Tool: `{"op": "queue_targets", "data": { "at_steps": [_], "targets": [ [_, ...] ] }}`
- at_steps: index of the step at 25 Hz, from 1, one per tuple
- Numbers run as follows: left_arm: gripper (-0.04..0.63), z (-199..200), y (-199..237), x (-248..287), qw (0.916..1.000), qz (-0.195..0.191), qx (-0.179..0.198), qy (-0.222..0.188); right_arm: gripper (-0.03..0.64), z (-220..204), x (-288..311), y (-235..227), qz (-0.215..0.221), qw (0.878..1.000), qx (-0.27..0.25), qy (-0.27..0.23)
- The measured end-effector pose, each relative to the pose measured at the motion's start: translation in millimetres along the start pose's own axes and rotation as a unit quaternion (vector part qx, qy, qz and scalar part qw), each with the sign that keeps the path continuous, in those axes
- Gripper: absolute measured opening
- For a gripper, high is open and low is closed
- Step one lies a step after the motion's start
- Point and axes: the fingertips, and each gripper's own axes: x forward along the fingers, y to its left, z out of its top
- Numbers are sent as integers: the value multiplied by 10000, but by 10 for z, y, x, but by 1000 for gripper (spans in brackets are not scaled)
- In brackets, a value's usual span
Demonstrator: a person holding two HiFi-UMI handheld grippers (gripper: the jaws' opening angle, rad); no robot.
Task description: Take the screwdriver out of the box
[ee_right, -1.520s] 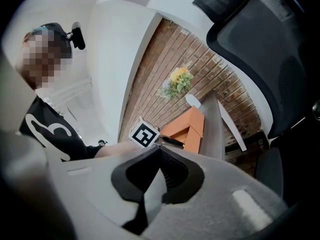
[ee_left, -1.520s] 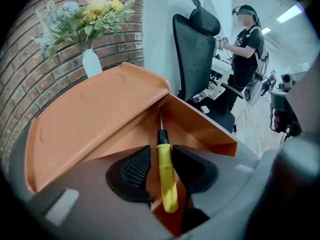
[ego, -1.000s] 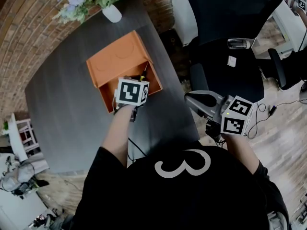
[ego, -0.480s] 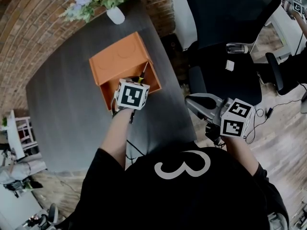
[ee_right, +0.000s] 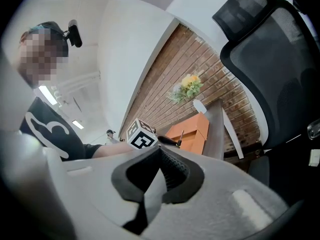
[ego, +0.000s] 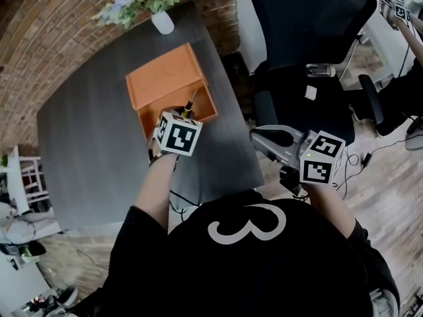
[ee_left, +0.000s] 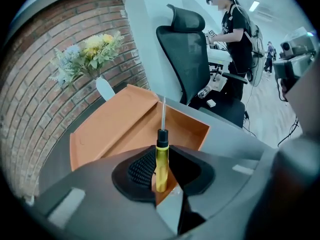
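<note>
Screwdriver (ee_left: pixel 161 156) is clamped by its yellow handle in our left gripper (ee_left: pixel 162 174), with the shaft poking out over the box (ego: pixel 162 78). Compared to a second ago we've lifted it a bit, so more shaft shows above the near wall. Right gripper (ee_right: pixel 156 171) hangs by the chair (ego: pixel 310 25), jaws closed on nothing.

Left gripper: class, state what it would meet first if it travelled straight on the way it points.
Probably the orange box: its open inside lies just beyond the held screwdriver; depth is uncertain.
</note>
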Motion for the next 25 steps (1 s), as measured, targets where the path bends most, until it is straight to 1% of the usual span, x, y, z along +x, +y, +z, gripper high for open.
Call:
{"op": "queue_targets", "data": {
  "at_steps": [4, 8, 12, 14, 15, 17, 19, 21, 23, 25],
  "targets": [
    [101, 63, -10, -147, 9991, 234, -25, -352, 1, -14, -86, 126, 40, 9999, -117, -19],
    [101, 144, -71, -381, 9965, 460, -88, -693, 0, -15, -232, 250, 45, 9995, -317, -10],
    [100, 298, -102, -772, 9896, 664, -172, -1268, 1, 67, -335, 384, 24, 9981, -617, -50],
    [100, 362, -131, -989, 9844, 659, -278, -1606, 0, 105, -365, 455, 37, 9973, -723, -94],
    [100, 391, -161, -1101, 9817, 604, -354, -1771, 0, 115, -379, 490, 50, 9970, -761, -109],
    [100, 425, -268, -1317, 9765, 378, -525, -2055, 1, 107, -399, 556, 86, 9966, -816, -115],
    [100, 430, -417, -1513, 9709, 61, -677, -2295, 0, 70, -404, 605, 118, 9964, -827, -111],
    [100, 421, -571, -1686, 9633, -326, -833, -2530, 0, 26, -387, 644, 147, 9967, -792, -117],
    [100, 381, -725, -1831, 9520, -820, -1109, -2733, 1, -14, -362, 700, 170, 9969, -765, -115],
    [100, 300, -857, -1963, 9378, -1293, -1446, -2879, 0, -50, -348, 773, 153, 9968, -779, -112]
  ]
}}
